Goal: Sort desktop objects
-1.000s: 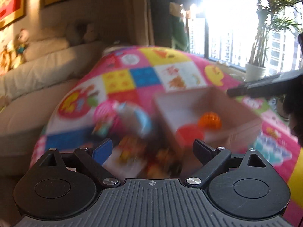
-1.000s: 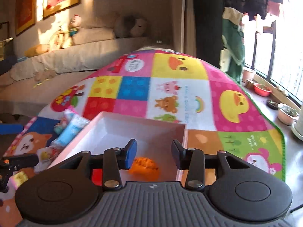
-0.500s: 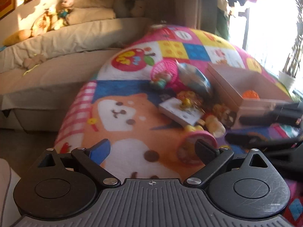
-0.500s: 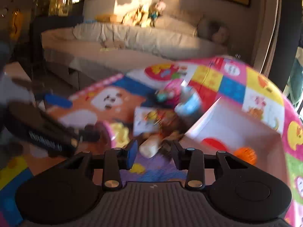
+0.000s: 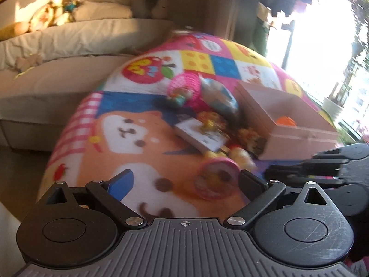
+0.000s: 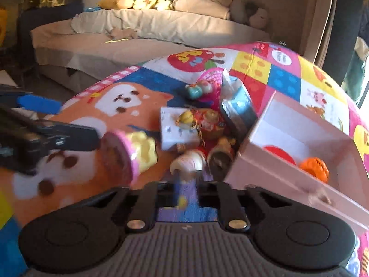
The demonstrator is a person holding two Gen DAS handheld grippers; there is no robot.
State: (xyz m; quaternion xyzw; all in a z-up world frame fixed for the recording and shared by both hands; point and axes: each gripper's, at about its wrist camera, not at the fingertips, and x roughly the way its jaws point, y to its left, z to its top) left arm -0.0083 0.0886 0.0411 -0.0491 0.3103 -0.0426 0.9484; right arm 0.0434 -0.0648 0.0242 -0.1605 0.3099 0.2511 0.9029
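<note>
A pile of small toys lies on a colourful play mat. A pink-rimmed cup toy with a yellow top [image 5: 216,181] [image 6: 129,154] lies on its side nearest me. Behind it are a white card box [image 5: 200,133] [image 6: 175,129], a mushroom-like toy [image 6: 189,161], a pink mesh basket [image 5: 184,87] [image 6: 213,78] and a blue-silver pouch [image 6: 239,108]. A pale pink open box [image 5: 297,136] [image 6: 253,170] holds an orange ball [image 6: 314,166] and a red disc [image 6: 279,153]. My left gripper [image 5: 186,180] is open, close to the cup toy. My right gripper [image 6: 185,188] is open and empty, low before the mushroom-like toy.
A beige sofa [image 5: 69,46] [image 6: 138,30] with stuffed toys stands behind the mat. A bright window with potted plants [image 5: 332,106] is to the right. The mat's left edge [image 5: 69,127] drops to the floor.
Both grippers swung left from the pink box toward the toy pile and came lower and closer. The left gripper now nears the cup toy. Both stay open and empty.
</note>
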